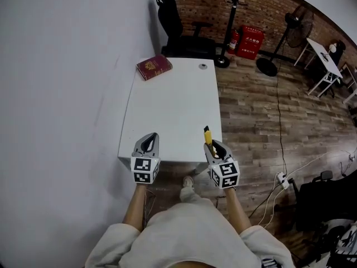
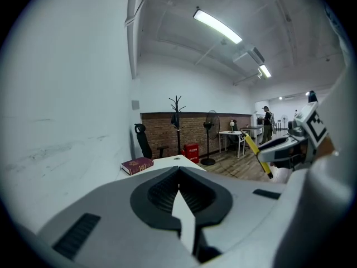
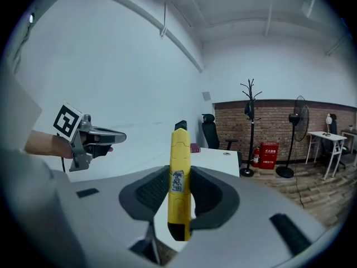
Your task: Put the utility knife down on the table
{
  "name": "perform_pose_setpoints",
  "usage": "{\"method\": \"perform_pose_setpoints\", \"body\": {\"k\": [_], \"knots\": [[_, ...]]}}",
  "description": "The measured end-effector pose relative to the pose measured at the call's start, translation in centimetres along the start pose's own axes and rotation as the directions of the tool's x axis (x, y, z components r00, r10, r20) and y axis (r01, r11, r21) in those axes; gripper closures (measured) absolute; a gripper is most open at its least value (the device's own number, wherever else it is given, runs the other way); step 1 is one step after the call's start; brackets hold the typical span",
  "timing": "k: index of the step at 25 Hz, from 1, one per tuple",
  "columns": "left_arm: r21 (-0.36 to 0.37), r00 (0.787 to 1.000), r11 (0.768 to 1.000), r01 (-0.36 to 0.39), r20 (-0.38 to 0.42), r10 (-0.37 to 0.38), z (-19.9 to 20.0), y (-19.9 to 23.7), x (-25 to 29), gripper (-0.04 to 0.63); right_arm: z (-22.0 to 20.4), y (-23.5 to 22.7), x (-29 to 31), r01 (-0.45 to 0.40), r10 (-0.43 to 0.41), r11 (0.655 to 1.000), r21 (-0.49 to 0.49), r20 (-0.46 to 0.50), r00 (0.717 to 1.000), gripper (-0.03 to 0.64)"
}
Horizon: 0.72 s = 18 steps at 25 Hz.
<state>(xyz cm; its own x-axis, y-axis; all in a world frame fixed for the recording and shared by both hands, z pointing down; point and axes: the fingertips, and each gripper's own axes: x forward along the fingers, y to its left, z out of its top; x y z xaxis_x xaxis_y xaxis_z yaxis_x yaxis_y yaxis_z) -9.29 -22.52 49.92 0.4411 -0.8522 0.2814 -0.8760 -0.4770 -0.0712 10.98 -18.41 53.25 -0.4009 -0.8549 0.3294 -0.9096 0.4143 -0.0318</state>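
Two grippers are held side by side at the near edge of a white table (image 1: 173,102), one in each of the person's hands. The right gripper (image 1: 213,146) has its jaws clamped on the sides of a yellow utility knife (image 1: 208,135), gripping it low on the handle so that most of the body sticks out ahead of the jaws, black tip foremost. From the head view the knife lies over the table's near right corner, and it seems to be held clear of the top. The left gripper (image 1: 148,140) has its jaws closed together with nothing between them. A dark red book (image 1: 154,67) lies at the far left corner of the table, with a black chair (image 1: 172,20) beyond it.
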Motion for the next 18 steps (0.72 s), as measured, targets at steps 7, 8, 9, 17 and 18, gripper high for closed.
{"method": "perform_pose_setpoints", "body": {"k": [7, 8, 9, 17, 18], "knots": [[-0.014, 0.999, 0.999, -0.038, -0.010, 0.038, 1.4, 2.9, 7.2, 0.589, 2.5, -4.8, 7.0, -0.034, 0.034, 0.999, -0.011, 0.000, 0.999, 0.505], [-0.015, 0.999, 0.999, -0.044, -0.011, 0.044, 1.5, 3.2, 7.9, 0.589, 2.6, -5.3, 7.8, -0.039, 0.039, 0.999, -0.011, -0.001, 0.999, 0.505], [-0.015, 0.999, 0.999, -0.051, -0.012, 0.051, 1.7, 3.5, 8.7, 0.589, 2.8, -5.8, 8.5, -0.045, 0.045, 0.999, -0.011, -0.001, 0.999, 0.505], [-0.025, 0.995, 0.994, -0.103, -0.018, 0.103, 2.9, 6.5, 14.1, 0.589, 4.6, -8.8, 14.8, -0.099, 0.099, 0.995, -0.019, -0.006, 0.995, 0.505], [-0.025, 0.994, 0.994, -0.108, -0.019, 0.107, 2.9, 6.8, 14.5, 0.589, 4.8, -9.1, 15.3, -0.102, 0.102, 0.995, -0.019, -0.005, 0.995, 0.505]]}}
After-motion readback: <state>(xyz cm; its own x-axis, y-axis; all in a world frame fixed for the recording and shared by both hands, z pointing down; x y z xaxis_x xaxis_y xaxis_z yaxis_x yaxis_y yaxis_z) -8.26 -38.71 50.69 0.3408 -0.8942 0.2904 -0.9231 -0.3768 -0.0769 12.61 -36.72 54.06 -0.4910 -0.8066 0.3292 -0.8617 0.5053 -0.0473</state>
